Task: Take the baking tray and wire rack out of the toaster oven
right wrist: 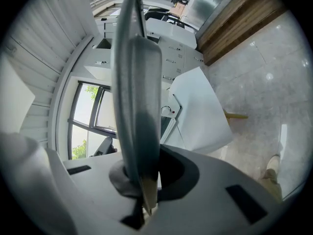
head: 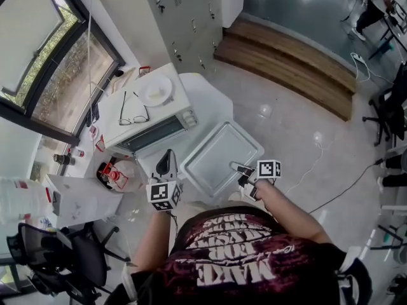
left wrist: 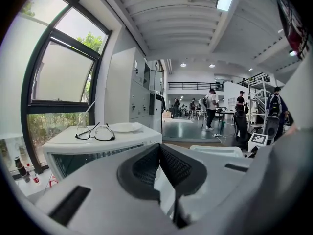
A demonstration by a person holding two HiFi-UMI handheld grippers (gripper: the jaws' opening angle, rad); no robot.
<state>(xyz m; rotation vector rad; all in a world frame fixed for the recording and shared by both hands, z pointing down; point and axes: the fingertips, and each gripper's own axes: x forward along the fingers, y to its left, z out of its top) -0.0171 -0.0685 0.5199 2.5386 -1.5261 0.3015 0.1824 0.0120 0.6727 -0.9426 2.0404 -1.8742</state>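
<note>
Right gripper (right wrist: 145, 174) pinches tray (right wrist: 138, 77), left gripper (left wrist: 159, 154) closed

Upside-down "MAKE" on the person's dark shirt (head: 241, 259), smaller lines above perhaps including "FOR"

The right gripper (right wrist: 146, 182) has its dark jaws clamped on the rim of a grey metal baking tray (right wrist: 133, 82), seen edge-on (it splits the picture). Right of it, a white tabletop's (right wrist: 203, 116) corner juts over a glossy pale floor (right wrist: 264, 82).
</note>
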